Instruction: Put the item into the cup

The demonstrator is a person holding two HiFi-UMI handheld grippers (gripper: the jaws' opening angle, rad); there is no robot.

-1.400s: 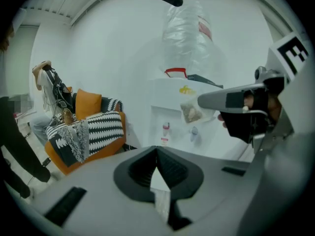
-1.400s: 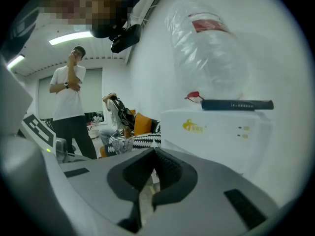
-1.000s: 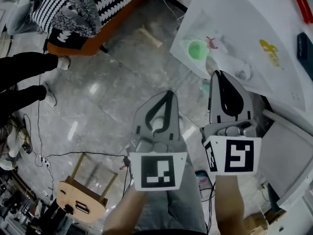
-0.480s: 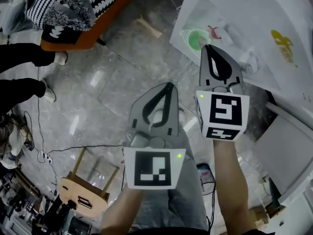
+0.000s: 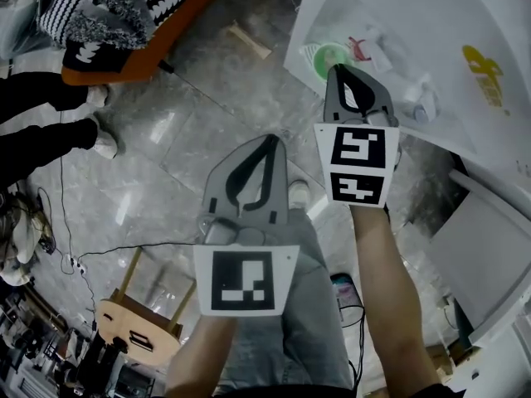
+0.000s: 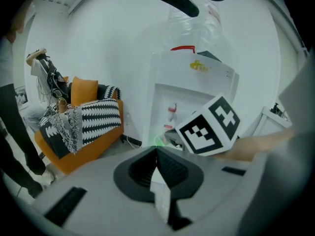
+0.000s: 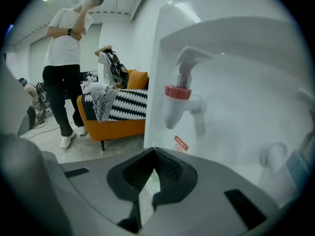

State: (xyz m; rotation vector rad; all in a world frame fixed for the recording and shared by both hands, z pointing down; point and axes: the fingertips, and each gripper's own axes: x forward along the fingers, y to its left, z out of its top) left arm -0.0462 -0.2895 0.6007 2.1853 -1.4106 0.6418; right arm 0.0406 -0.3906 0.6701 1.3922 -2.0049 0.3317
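Left gripper (image 6: 157, 150) around white item (image 6: 160, 194)

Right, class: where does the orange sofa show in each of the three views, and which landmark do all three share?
Head view: the sofa is at the top left.
Left gripper view: the sofa is at the left, low down.
Right gripper view: the sofa is left of centre.
Shared landmark: the white dispenser, which stands right of the sofa in every view.
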